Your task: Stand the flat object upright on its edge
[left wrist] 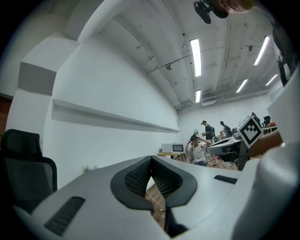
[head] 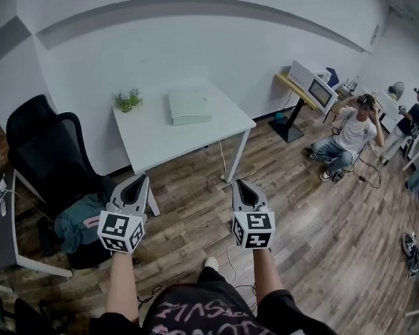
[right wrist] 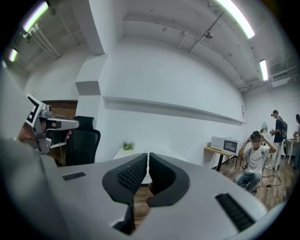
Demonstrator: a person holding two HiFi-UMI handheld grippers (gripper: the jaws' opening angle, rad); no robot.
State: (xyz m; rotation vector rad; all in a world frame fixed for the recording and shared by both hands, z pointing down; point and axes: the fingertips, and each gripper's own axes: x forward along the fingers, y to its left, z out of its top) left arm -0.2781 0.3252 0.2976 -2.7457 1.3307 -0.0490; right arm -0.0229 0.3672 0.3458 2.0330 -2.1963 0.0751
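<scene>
Flat pale rectangular box (head: 190,105) lay face-down on the far half of the white square table (head: 160,137), flat, not on edge. Small green plant (head: 127,99) sat at the table's far left corner, apart from the box. Table stood against the white wall.

Left gripper (head: 136,179), grey with a black-and-white marker cube, was held over the wood-plank floor (head: 300,215) on the near side of the table, near its front left leg. Its own view showed the jaws pressed together, nothing between them (left wrist: 151,160). Right gripper (head: 239,183), same build, was held level with it to the right, below the table's near right corner. Jaws also pressed together and empty (right wrist: 146,157). Both pointed toward the table, well apart from the box, touching nothing.

Black office chair (head: 51,152) stood left of the table, with a teal cloth (head: 81,223) on its seat. Far right: a seated person (head: 346,141) with hands raised to the head, next to a white microwave-like appliance (head: 313,84) on a yellow-topped stand (head: 292,92).
</scene>
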